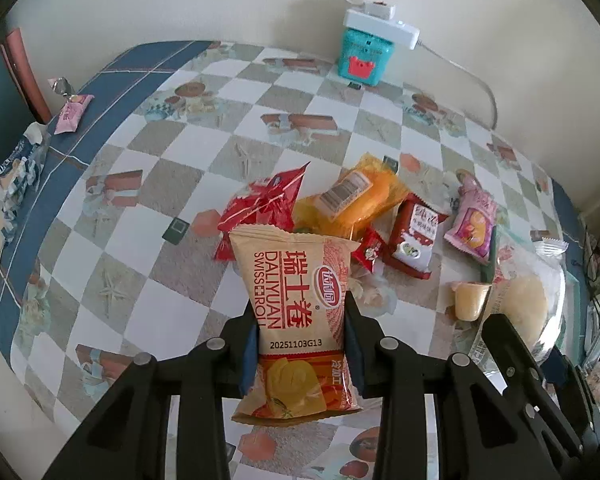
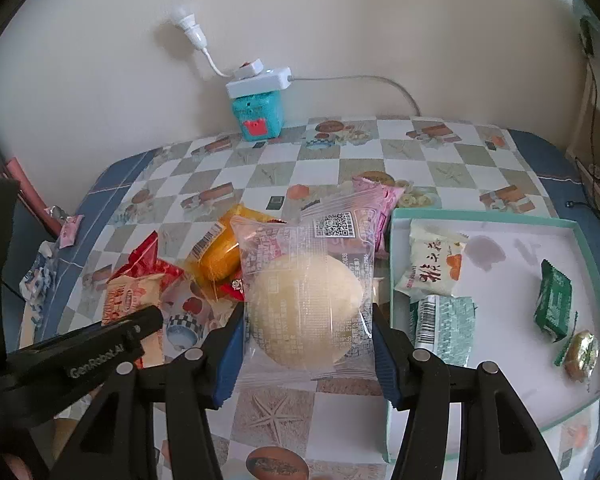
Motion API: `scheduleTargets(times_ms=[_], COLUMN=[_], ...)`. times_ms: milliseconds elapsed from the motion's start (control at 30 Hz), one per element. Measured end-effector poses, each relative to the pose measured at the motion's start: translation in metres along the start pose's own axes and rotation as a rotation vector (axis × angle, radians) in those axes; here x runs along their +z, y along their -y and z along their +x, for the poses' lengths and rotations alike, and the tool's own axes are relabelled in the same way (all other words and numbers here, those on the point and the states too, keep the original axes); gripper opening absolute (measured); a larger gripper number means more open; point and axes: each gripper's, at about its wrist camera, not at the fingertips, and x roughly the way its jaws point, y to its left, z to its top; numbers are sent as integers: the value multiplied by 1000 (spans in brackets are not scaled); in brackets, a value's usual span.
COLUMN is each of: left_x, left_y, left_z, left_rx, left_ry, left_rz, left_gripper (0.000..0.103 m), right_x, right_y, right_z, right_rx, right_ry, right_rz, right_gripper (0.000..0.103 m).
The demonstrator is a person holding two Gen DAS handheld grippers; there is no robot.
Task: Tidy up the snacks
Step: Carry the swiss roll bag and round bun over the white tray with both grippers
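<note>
the swiss roll packet (image 1: 296, 320) hides part of the red packet (image 1: 266, 206) behind it, and the claw pads cover its own edges. the clear-wrapped bun (image 2: 306, 312) screens the small red sweet (image 2: 232, 289) and a pink packet (image 2: 374, 200). the teal tray (image 2: 500, 216) is cut off at the right. far left, a crumpled blue-white wrapper (image 1: 18, 168), perhaps tissues, is too blurred to read.

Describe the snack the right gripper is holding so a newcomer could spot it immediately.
Start at the shallow teal-rimmed tray on the checkered table. Just left of it, the right gripper clamps a clear packet holding one pale round bun. Unlike the coloured opaque wrappers piled behind it, this packet is see-through, with a QR code near its top.
</note>
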Motion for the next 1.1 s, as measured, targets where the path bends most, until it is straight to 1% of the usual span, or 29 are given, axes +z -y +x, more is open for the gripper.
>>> scheduleTargets(times_ms=[300, 600, 667, 767, 900, 967, 1100], left_x=[1, 3, 3, 2, 1, -1, -8], left_y=[4, 7, 16, 39, 75, 95, 131], left_z=[-18, -30, -31, -34, -38, -39, -40], left_rx=[-15, -15, -18, -32, -65, -91, -127], left_ry=[48, 76, 78, 86, 98, 101, 108], left_rz=[10, 15, 34, 89, 158, 192, 260], left_gripper=[38, 38, 38, 38, 38, 38, 38], right_x=[2, 5, 5, 6, 5, 2, -3], right_y=[11, 24, 28, 47, 88, 116, 154], right_z=[-7, -13, -14, -16, -22, -26, -34], right_rx=[-3, -4, -11, -56, -110, -142, -200], right_ry=[16, 26, 29, 37, 48, 53, 59], right_rz=[30, 66, 70, 104, 192, 251, 323], right_gripper=[59, 59, 59, 59, 59, 59, 59])
